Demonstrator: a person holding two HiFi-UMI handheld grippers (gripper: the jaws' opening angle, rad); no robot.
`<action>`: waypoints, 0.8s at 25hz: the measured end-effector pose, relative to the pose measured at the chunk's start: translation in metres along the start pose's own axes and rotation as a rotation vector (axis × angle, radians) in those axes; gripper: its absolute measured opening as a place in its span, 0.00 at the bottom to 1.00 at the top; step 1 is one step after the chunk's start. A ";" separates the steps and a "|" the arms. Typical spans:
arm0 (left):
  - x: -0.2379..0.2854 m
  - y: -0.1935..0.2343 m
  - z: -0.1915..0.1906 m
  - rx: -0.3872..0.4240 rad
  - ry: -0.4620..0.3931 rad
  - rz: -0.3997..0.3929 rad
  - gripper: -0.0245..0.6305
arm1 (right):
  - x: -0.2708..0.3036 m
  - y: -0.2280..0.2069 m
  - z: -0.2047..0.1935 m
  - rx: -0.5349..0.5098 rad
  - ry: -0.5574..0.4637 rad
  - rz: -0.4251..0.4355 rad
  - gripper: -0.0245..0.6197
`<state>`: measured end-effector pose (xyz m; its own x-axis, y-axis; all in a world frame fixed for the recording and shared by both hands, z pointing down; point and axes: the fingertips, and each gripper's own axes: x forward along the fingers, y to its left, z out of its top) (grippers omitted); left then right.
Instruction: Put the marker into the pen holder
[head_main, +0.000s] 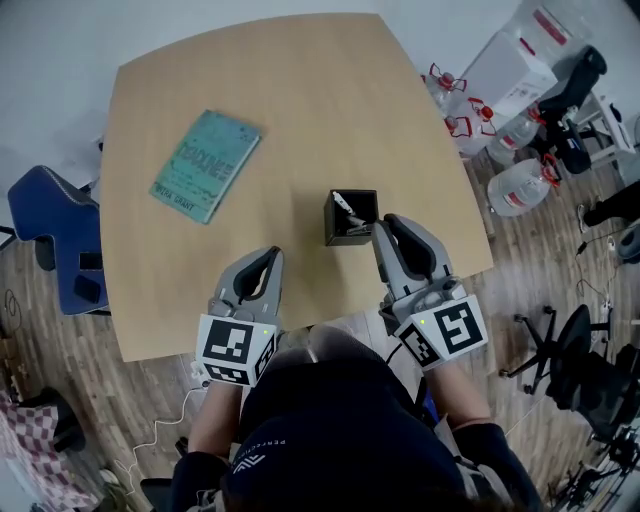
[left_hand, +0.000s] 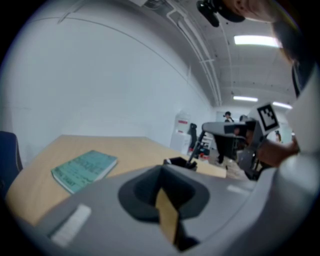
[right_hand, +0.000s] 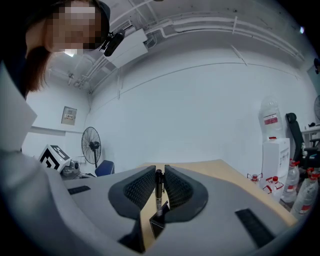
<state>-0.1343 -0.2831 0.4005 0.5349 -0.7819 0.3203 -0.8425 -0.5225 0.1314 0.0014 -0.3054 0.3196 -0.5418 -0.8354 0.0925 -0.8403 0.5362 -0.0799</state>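
The black square pen holder (head_main: 351, 238) stands near the table's front edge, and the marker (head_main: 345, 205) leans inside it with its pale tip up. Just right of the holder is my right gripper (head_main: 392, 222). In the right gripper view its jaws (right_hand: 159, 172) stand a narrow gap apart, and the marker (right_hand: 158, 190) shows upright through that gap, its lower end in the holder (right_hand: 156, 226). My left gripper (head_main: 268, 255) rests lower left of the holder, holding nothing. Its jaw tips (left_hand: 161, 170) meet, shut, with the holder (left_hand: 179, 162) beyond them.
A teal book (head_main: 205, 163) lies on the left part of the wooden table (head_main: 300, 90). A blue chair (head_main: 50, 235) stands off the table's left edge. Water bottles (head_main: 520, 185) and a black office chair (head_main: 580, 360) stand on the floor to the right.
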 end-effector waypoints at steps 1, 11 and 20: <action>0.004 0.001 0.000 -0.004 0.003 0.007 0.05 | 0.003 -0.004 0.000 0.008 0.003 0.007 0.11; 0.035 -0.003 0.000 -0.022 0.039 0.035 0.04 | 0.021 -0.021 -0.024 0.062 0.069 0.086 0.11; 0.045 -0.002 -0.009 -0.041 0.076 0.060 0.05 | 0.027 -0.027 -0.048 0.087 0.120 0.116 0.11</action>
<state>-0.1091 -0.3142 0.4234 0.4782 -0.7825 0.3988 -0.8756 -0.4600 0.1476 0.0085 -0.3365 0.3722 -0.6376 -0.7451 0.1954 -0.7702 0.6113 -0.1823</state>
